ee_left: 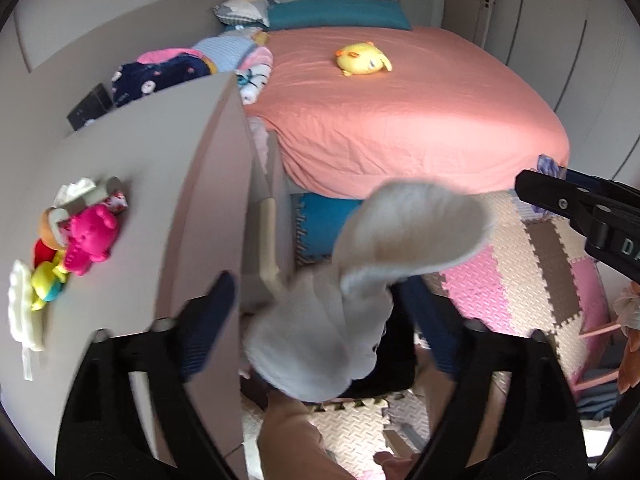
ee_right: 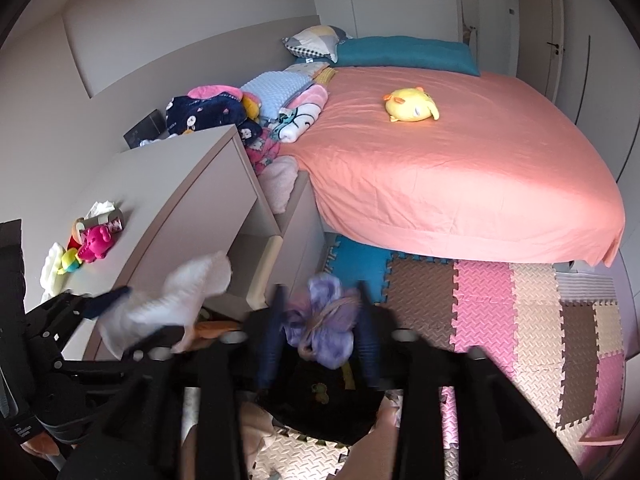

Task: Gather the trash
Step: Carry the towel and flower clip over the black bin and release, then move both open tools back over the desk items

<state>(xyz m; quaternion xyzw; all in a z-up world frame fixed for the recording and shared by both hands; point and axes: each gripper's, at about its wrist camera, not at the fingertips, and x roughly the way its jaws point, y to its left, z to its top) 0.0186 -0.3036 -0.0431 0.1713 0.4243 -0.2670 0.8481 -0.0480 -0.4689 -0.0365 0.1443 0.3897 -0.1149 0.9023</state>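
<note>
Releasing seems the step in hand: the left claw stands wide apart around a crumpled white tissue wad, pads clear of it, above a dark bin opening on the foam floor. Its long axis tilts up toward the bed. The right claw is parted around a purple crumpled wrapper; contact unclear. Next: withdrawing clear.

plush toy on bed, toys on cabinet
</note>
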